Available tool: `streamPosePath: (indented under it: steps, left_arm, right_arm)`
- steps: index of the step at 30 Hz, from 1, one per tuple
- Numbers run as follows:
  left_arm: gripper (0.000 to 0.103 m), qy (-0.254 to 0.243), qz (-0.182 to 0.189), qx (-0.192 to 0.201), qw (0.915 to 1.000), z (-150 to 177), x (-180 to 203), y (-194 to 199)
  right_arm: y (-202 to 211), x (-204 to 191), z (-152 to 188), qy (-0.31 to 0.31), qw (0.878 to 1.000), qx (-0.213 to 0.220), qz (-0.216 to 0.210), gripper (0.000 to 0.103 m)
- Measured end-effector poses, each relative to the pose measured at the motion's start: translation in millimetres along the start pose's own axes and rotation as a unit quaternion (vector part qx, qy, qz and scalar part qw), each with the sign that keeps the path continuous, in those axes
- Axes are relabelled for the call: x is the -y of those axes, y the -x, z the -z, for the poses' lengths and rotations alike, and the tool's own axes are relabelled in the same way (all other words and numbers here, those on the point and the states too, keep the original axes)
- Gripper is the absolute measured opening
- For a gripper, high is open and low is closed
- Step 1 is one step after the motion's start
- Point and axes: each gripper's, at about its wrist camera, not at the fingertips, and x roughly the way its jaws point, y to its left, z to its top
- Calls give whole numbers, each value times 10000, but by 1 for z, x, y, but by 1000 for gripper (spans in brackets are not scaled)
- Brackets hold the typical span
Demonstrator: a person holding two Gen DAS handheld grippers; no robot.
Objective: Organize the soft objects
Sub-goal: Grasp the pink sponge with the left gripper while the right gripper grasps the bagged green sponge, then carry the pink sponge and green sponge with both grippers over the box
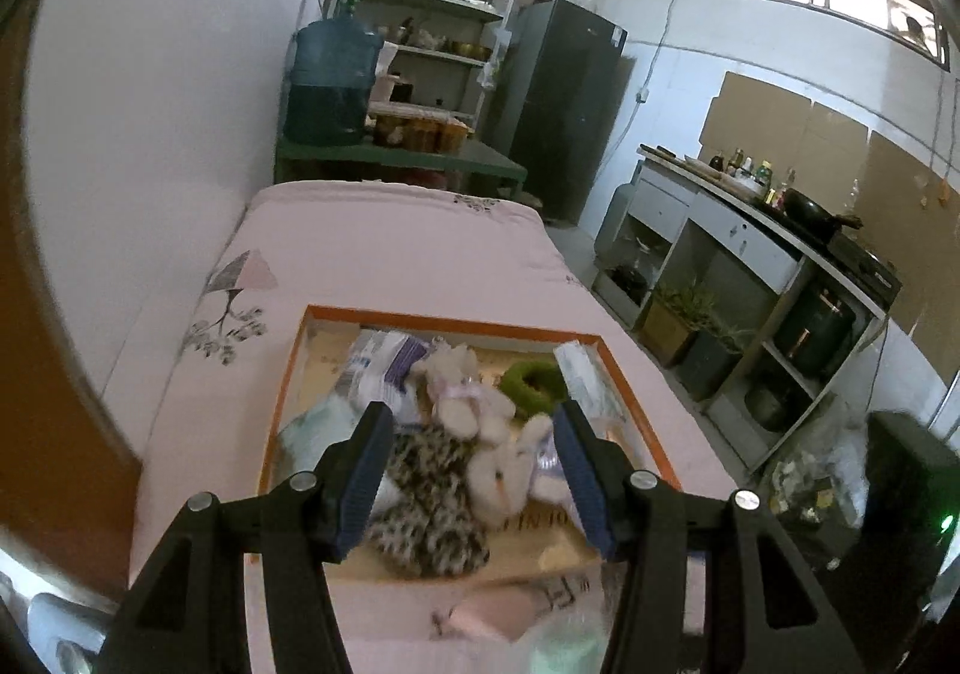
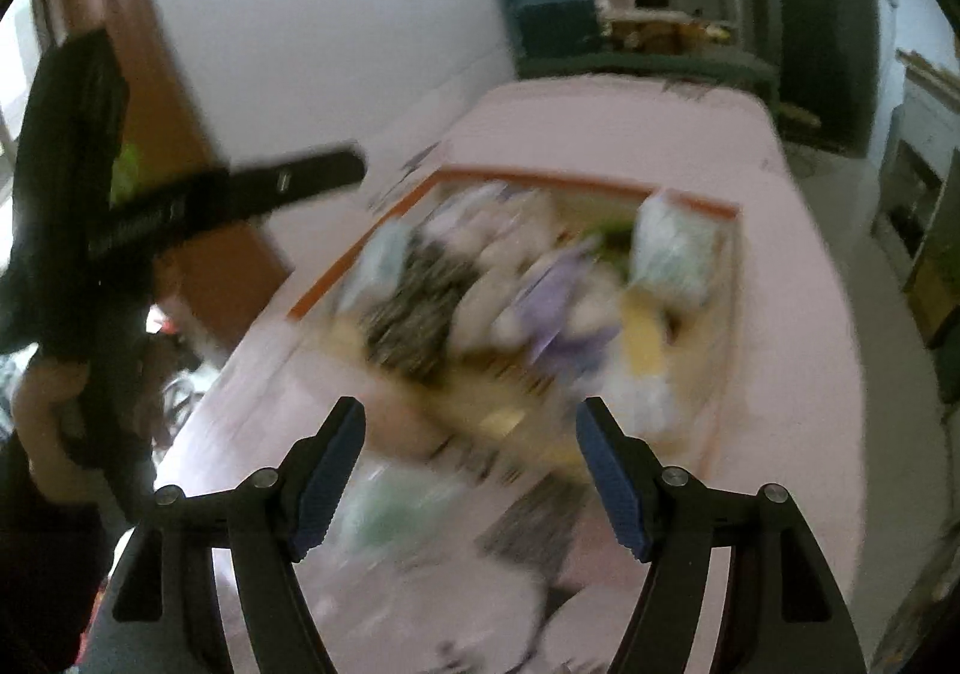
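An orange-rimmed box (image 1: 450,321) lies on a pink-covered bed (image 1: 390,248). It holds a leopard-print cloth (image 1: 432,494), a white plush bunny (image 1: 462,386), a green fuzzy ring (image 1: 531,383) and wrapped tissue packs (image 1: 384,368). My left gripper (image 1: 471,428) hovers open over the box's near half, with nothing between its fingers. The right wrist view is blurred. It shows the box (image 2: 540,176), the leopard cloth (image 2: 414,308) and a purple item (image 2: 564,302). My right gripper (image 2: 471,410) is open and empty above the box's near edge. A greenish pack (image 2: 384,518) lies outside the box.
A blue water jug (image 1: 333,80) on a green bench, a shelf rack (image 1: 432,14) and a dark fridge (image 1: 564,104) stand beyond the bed. A kitchen counter (image 1: 750,218) runs along the right. A white wall borders the left. The other gripper's finger (image 2: 312,173) and a hand (image 2: 42,404) are at the left.
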Motion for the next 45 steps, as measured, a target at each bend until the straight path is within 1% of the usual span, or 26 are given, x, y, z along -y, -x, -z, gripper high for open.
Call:
streamPosePath:
  steps: [3,4,11,15,18,19,20,21,24,27,30,33,35,36,40,42,45]
  left_arm:
    - [55,-72,8,-47,10000,14,0,9]
    - [55,-90,16,-71,9999,18,-1,11]
    - [55,-180,109,-223,9995,41,-7,19]
    - [55,-275,211,-443,9984,55,-10,11]
    - [55,-399,327,-674,9964,66,-9,1]
    - [55,-442,375,-738,9956,69,-7,-2]
    - [55,-505,450,-848,9941,74,-5,-8]
    - [55,-548,506,-922,9929,77,-4,-12]
    - [55,-687,659,-1125,9891,87,3,-25]
    - [55,-732,710,-1257,9868,93,9,-37]
    - [57,-776,576,-1248,9875,94,11,-45]
    - [57,-707,518,-1311,9875,95,9,-54]
    - [57,-704,463,-1452,9858,98,9,-61]
    - [54,-710,416,-1512,9851,100,9,-63]
    - [49,-622,416,-1417,9871,102,7,-59]
    - [48,-584,438,-1323,9885,101,6,-53]
    - [48,-581,511,-1035,9916,94,8,-33]
  right_arm:
    - [-11,-18,20,-70,9995,-208,-229,74]
    - [-15,-23,24,-76,9994,-241,-241,74]
    - [-38,-33,34,-171,9991,-379,-122,74]
    - [-53,-36,37,-157,9985,-520,38,74]
    - [-63,-35,40,-199,9977,-647,52,74]
    - [-65,-35,41,-220,9975,-673,35,69]
    - [-65,-34,43,-244,9973,-694,10,60]
    - [-64,-33,44,-258,9972,-696,8,56]
    - [-58,-29,48,-272,9968,-747,-46,53]
    - [-45,-27,55,-179,9972,-719,40,53]
    - [-33,-22,60,-145,9975,-684,89,53]
    - [-25,-16,61,-176,9977,-646,112,53]
    - [-21,-13,61,-191,9979,-610,119,53]
    - [-17,-11,62,-197,9980,-595,120,53]
    - [-12,-8,60,-227,9982,-548,112,53]
    - [-9,-8,58,-221,9984,-512,106,53]
    - [-2,-8,52,-184,9990,-403,107,53]
